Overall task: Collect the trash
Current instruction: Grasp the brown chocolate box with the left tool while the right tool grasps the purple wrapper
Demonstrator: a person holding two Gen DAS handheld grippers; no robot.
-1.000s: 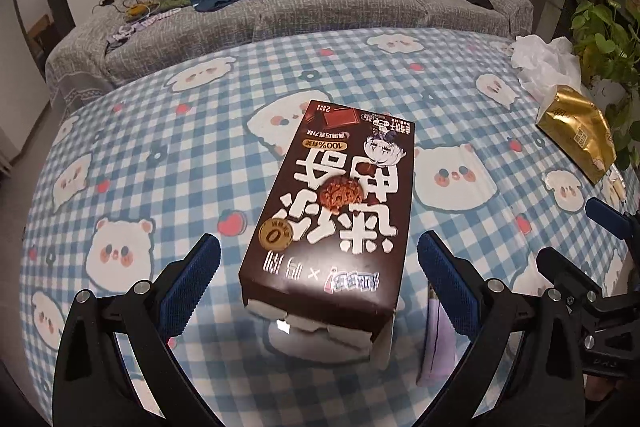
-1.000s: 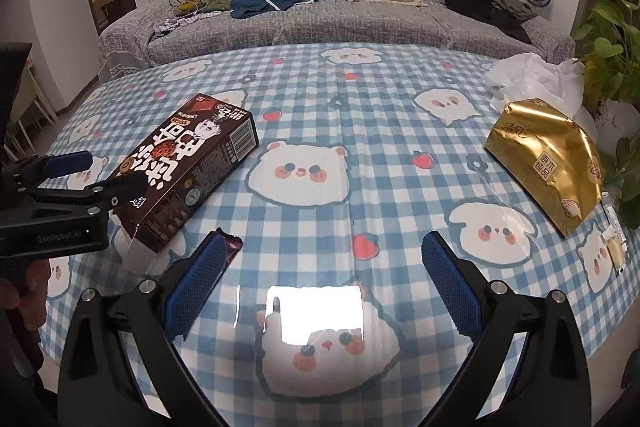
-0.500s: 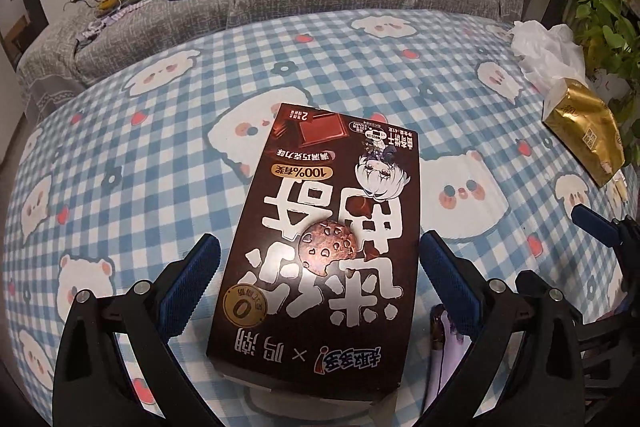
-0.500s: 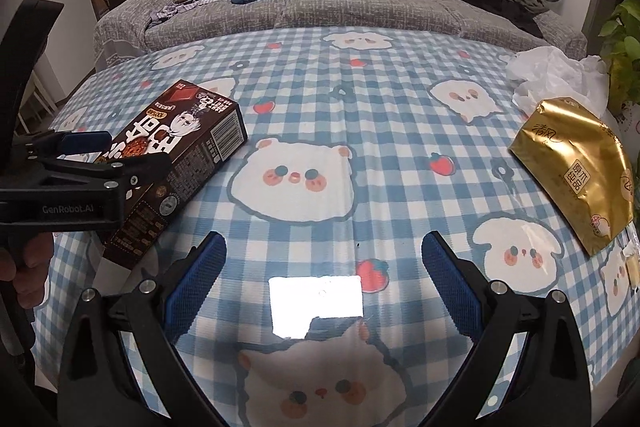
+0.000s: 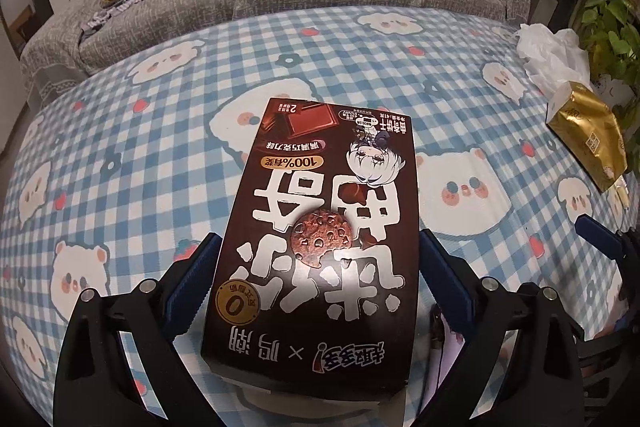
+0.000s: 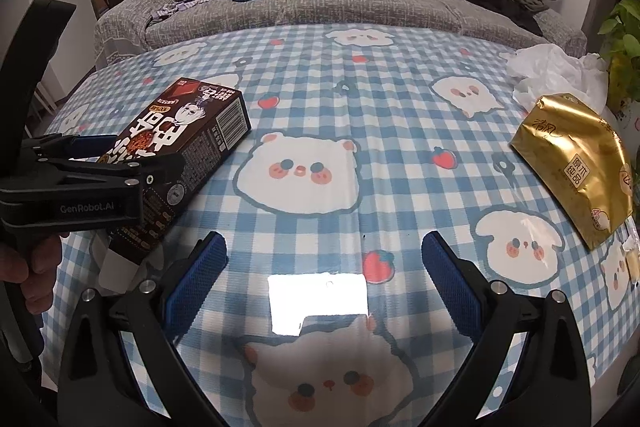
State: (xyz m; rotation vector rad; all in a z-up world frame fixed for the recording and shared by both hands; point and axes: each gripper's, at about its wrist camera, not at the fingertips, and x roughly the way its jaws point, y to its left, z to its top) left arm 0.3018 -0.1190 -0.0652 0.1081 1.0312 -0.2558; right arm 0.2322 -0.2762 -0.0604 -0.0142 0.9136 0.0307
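A dark brown cookie box [image 5: 320, 247] lies on the checked table, its near end with the open flaps between the fingers of my left gripper [image 5: 316, 279]. The blue pads [image 5: 192, 279] stand wide, one on each side of the box, close to its long sides; I cannot tell if they touch. The box also shows in the right wrist view [image 6: 180, 151], with the left gripper [image 6: 92, 179] around it. A purple wrapper [image 5: 448, 351] lies right of the box. My right gripper [image 6: 324, 275] is open and empty over bare tablecloth.
A gold tissue pack [image 6: 576, 163] and crumpled white plastic bag [image 6: 552, 71] lie at the table's right edge, beside a potted plant [image 6: 620, 39]. A grey sofa [image 6: 360, 3] with clothes, a backpack and a pillow stands beyond the table.
My left gripper has moved forward so the box's near end now sits between its fingers. The right gripper has drifted slightly forward and stays open.
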